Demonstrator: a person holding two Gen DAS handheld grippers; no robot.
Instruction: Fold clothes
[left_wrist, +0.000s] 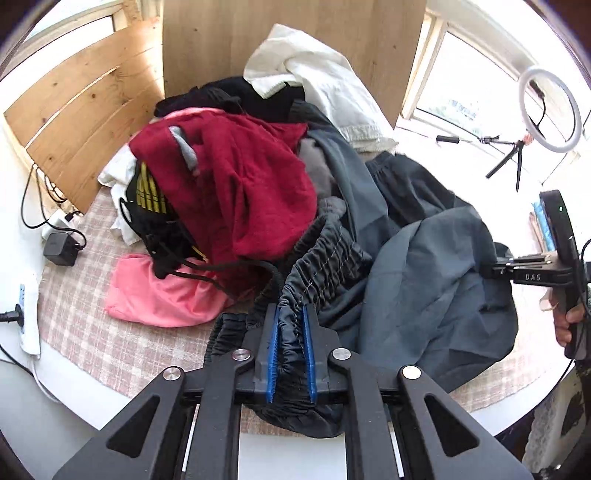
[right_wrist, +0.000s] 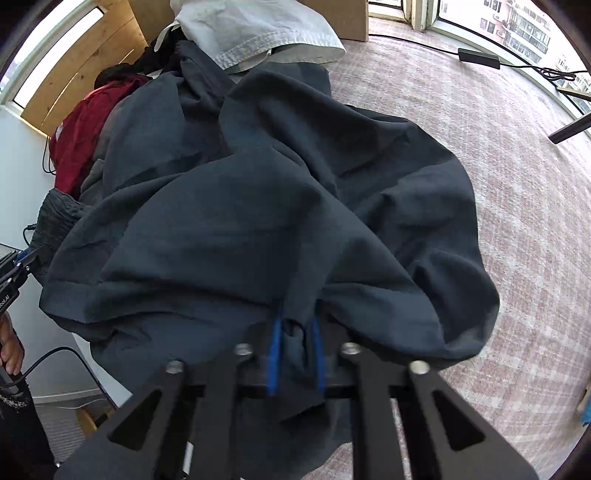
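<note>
Item: dark grey trousers (left_wrist: 424, 258), centre-right of frame, unfolded. Left gripper (left_wrist: 290, 350) clamped on the elastic waistband (left_wrist: 325, 254); right gripper (right_wrist: 297, 354) clamped on a bunch of leg fabric. Folding judged barely begun; pile untouched. Left view alone shows red garment (left_wrist: 236, 184), pink garment (left_wrist: 159, 291); right view, bare checked cloth (right_wrist: 517, 206).

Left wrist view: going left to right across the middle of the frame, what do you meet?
black charger → pink garment → red garment → dark grey shorts → right gripper
</note>
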